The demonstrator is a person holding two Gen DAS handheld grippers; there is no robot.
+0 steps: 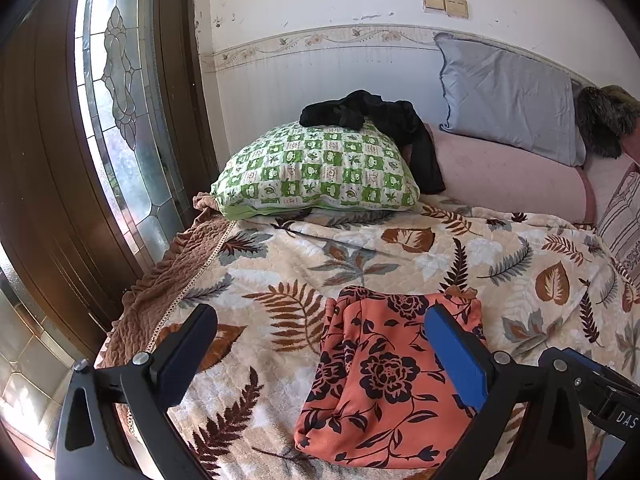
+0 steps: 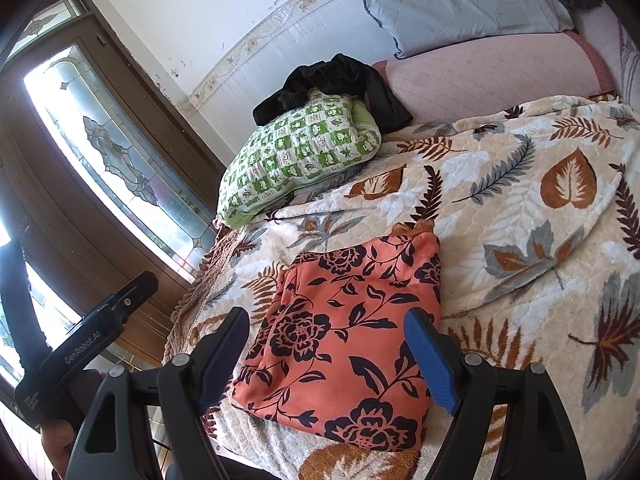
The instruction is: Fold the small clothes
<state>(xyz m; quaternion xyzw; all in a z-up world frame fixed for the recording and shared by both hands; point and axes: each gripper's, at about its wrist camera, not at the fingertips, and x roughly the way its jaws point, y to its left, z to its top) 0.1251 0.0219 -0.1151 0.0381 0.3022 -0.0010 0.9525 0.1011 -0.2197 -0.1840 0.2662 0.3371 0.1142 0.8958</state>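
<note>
An orange garment with a dark flower print [image 1: 384, 376] [image 2: 352, 344] lies folded into a rough rectangle on the leaf-patterned blanket [image 1: 280, 264] [image 2: 520, 208]. My left gripper [image 1: 320, 320] hovers open just above its left half, with nothing between the pads. My right gripper [image 2: 328, 324] is open too, its fingers spread over the near part of the garment without pinching the cloth. The left gripper's body [image 2: 92, 336] shows at the left edge of the right wrist view, held by a hand. A black garment [image 1: 376, 120] [image 2: 340, 88] lies crumpled on the far pillow.
A green checked pillow [image 1: 316, 172] [image 2: 296, 156] sits at the head of the bed, a grey pillow [image 1: 508, 96] [image 2: 452, 0] leans on the wall, and a pink bolster [image 1: 512, 172] lies below it. The bed's edge and a brown door with patterned glass [image 1: 120, 120] are on the left.
</note>
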